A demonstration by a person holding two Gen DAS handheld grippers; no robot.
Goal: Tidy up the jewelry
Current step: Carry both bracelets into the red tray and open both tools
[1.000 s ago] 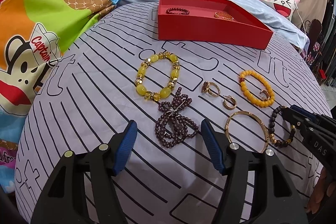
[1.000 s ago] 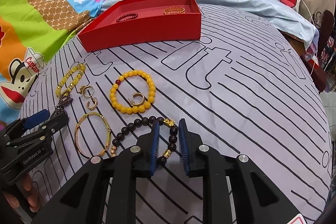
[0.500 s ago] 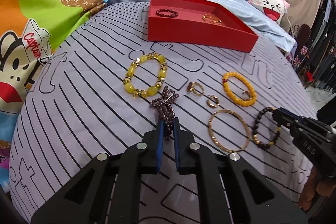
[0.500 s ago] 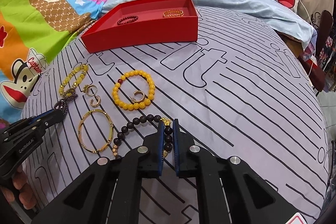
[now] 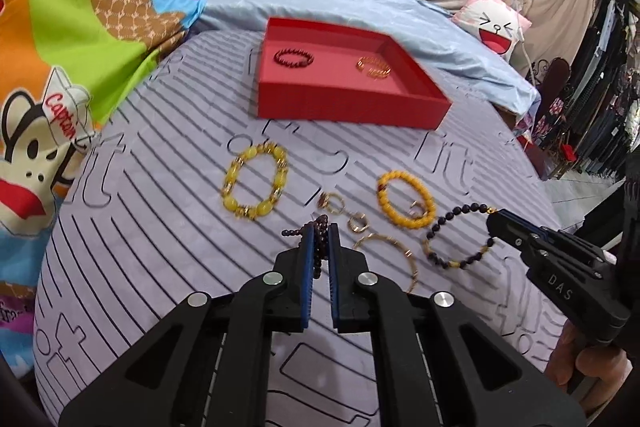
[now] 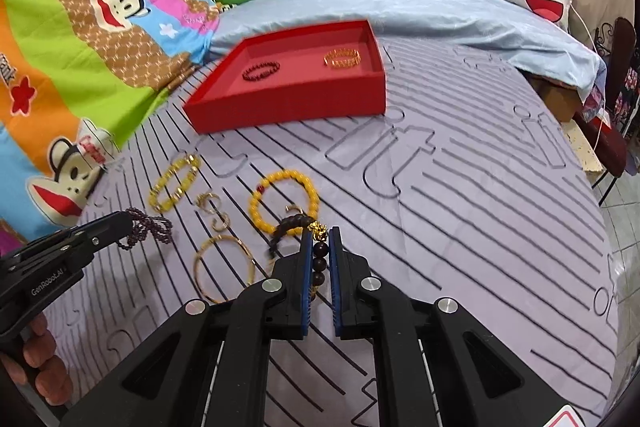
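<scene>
1. The purple bead string (image 5: 318,243) is low in the middle of the left view, pinched tight in the left gripper (image 5: 320,251).
2. The dark bead bracelet (image 6: 320,259) is pinched tight in the right gripper (image 6: 320,255), low in the middle of the right view.
3. Both hang off the striped sheet (image 6: 460,211).
4. Carry them slowly to the red tray (image 5: 344,111) at the top middle, so loose ends don't swing or catch.
5. Both grippers tip down and forward.
6. A hand (image 6: 40,367) shows at the lower left.
</scene>
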